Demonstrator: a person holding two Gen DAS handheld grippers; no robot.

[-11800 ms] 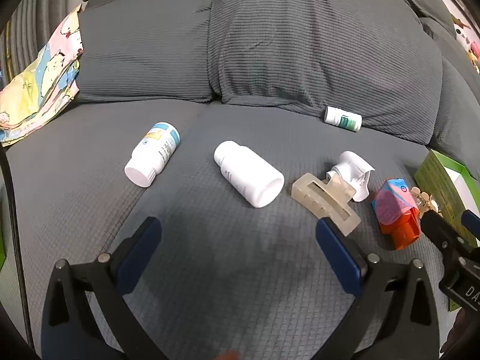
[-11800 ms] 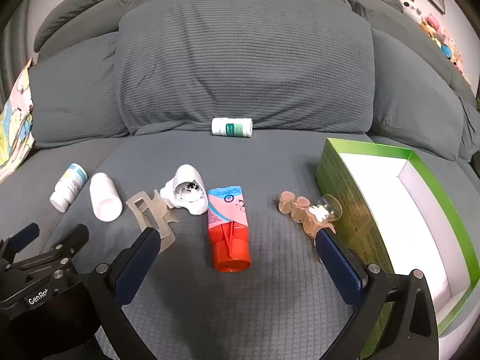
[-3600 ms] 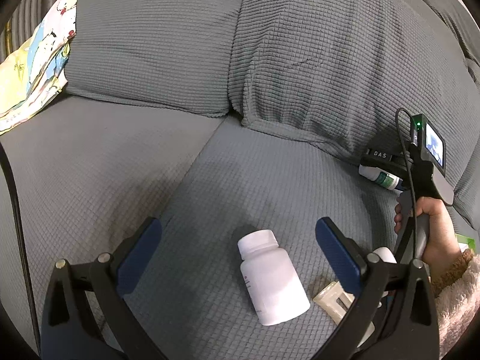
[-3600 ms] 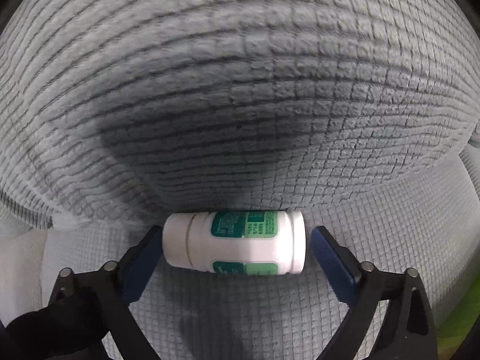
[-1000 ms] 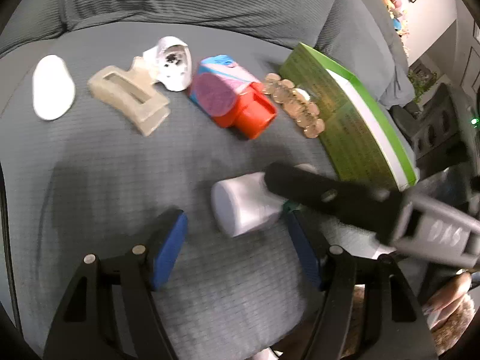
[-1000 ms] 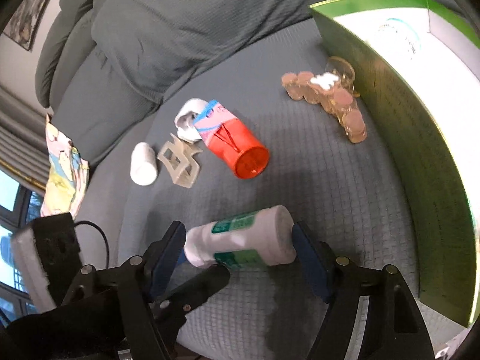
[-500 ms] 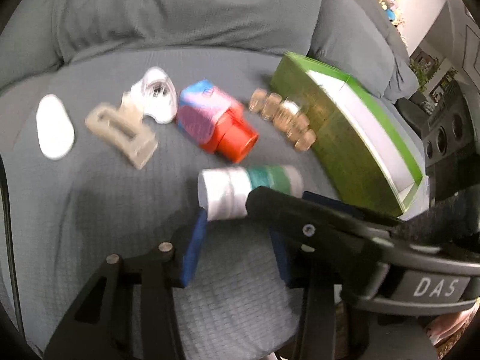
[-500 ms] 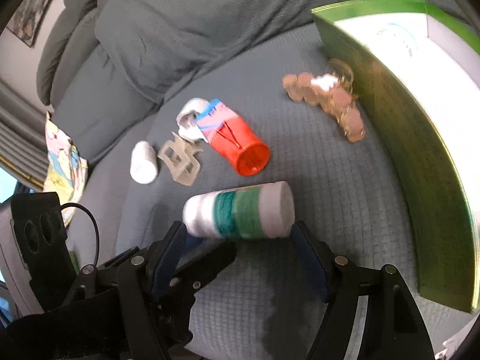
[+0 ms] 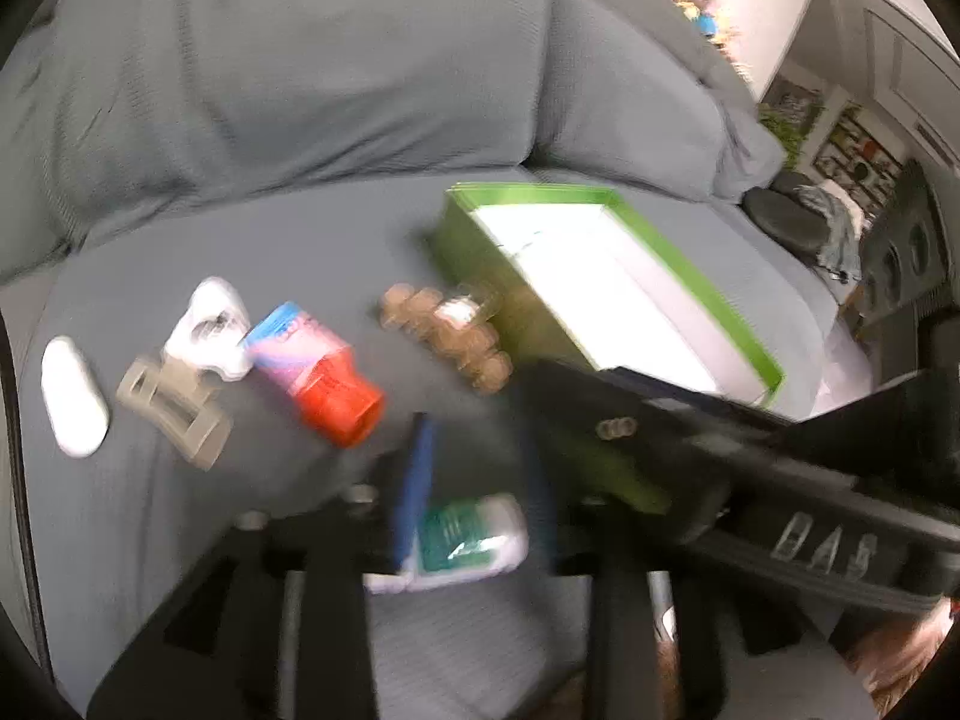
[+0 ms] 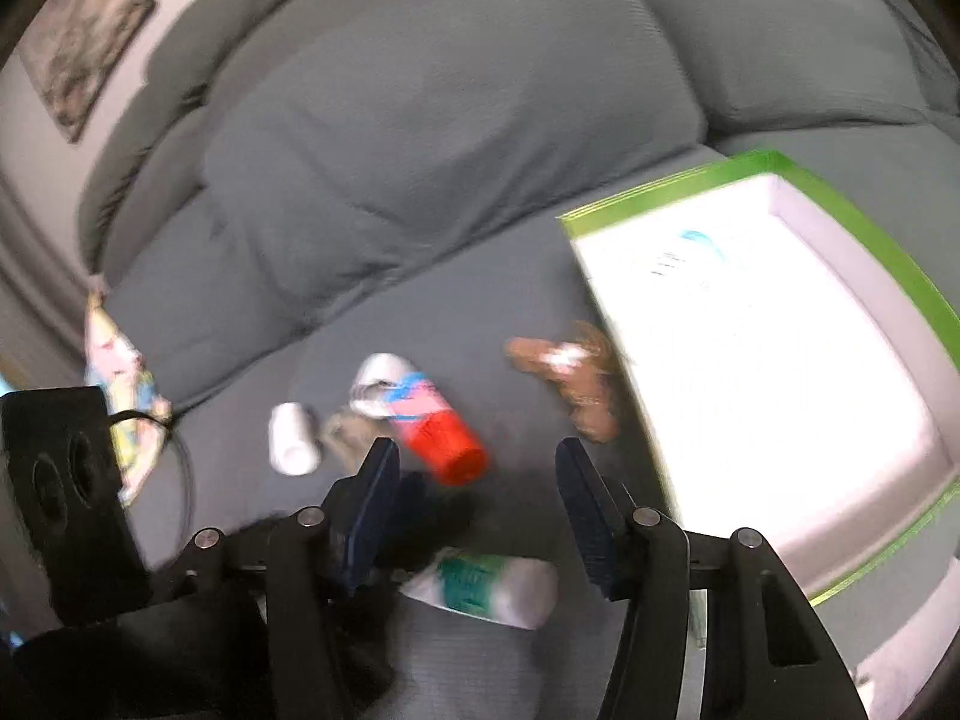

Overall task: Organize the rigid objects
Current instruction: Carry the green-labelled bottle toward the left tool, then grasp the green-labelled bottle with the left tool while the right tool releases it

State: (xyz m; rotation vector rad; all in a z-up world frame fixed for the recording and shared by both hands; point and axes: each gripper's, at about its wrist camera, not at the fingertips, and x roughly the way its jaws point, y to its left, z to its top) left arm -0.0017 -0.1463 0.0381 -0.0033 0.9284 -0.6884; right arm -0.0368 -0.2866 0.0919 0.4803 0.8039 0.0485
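The grey sofa (image 9: 300, 90) fills both views, its seat cushion carrying everything. The green box (image 9: 480, 252) with a white inside sits on the seat, open side up, and holds nothing that can be made out.

The left gripper (image 9: 477, 438) hangs over the seat in front of the box's near left corner. Its blue pads look closed across the green-labelled bottle (image 9: 462, 540), which lies crosswise between them, though blur softens the contact. The right gripper (image 10: 477, 450) hovers just left of the box's near corner with its jaws closing. No object sits between its fingertips, and the bottle shows lower down, nearer that camera, with the left gripper's dark fingers against its left end. In the left wrist view the right gripper's black body crosses in front of the box's near end.

The pink and blue tube with an orange-red cap (image 9: 312, 360) lies left of the box, cap pointing toward the cameras. A plain white bottle (image 9: 72, 396) lies farthest left of the box. A beige claw clip (image 9: 174, 408) rests between that bottle and the tube. A white plastic piece (image 9: 210, 318) touches the tube's far end. A brown beaded hair clip (image 9: 450, 330) lies right against the box's left wall.
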